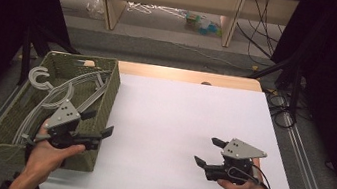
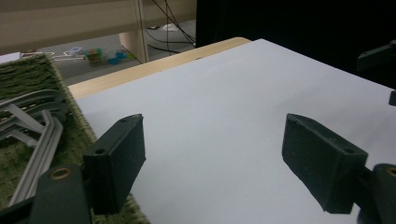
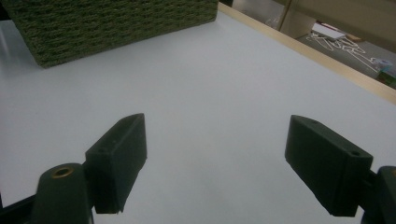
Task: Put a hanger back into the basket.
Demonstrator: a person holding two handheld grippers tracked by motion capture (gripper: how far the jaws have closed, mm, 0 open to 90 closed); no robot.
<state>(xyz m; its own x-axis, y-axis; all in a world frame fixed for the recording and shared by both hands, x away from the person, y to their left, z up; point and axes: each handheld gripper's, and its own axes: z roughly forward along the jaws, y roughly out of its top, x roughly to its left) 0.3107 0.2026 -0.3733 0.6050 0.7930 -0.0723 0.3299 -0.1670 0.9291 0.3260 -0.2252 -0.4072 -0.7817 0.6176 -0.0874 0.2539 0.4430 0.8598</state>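
From the high view we look forward and down over the whole white table, with the woven basket at left of frame. In the left gripper view we sit low over the basket's edge, facing across the table. In the right gripper view we skim the table closely, facing the basket at upper left. All three share table and basket.

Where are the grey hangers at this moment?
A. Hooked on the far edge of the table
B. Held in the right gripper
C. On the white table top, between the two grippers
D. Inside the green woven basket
D: the grey hangers lie inside the green woven basket at the table's left side, with one hook over its far left rim.
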